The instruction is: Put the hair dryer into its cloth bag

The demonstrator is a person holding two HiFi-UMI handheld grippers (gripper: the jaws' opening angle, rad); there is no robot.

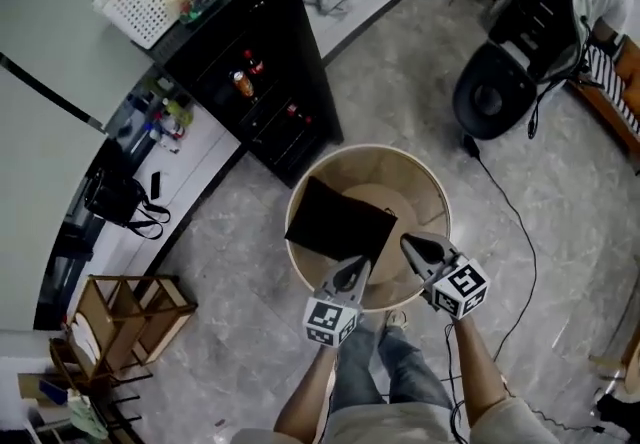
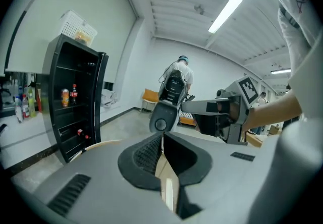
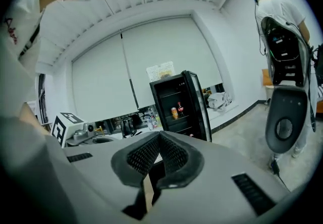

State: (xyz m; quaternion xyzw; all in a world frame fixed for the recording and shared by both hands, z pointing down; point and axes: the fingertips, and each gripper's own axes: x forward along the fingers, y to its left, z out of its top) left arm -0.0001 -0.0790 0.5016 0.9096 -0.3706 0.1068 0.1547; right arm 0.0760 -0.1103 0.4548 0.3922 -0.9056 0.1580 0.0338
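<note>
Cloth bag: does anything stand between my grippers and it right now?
Nothing visible does. The black cloth bag lies on the round table, and the left gripper and right gripper, both shut and empty, hang over the near rim beside it.

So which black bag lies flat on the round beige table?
The square black cloth bag; the strapped black handbag sits on the white counter instead.

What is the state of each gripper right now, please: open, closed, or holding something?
Left gripper: closed, holding nothing.
Right gripper: closed, holding nothing.
</note>
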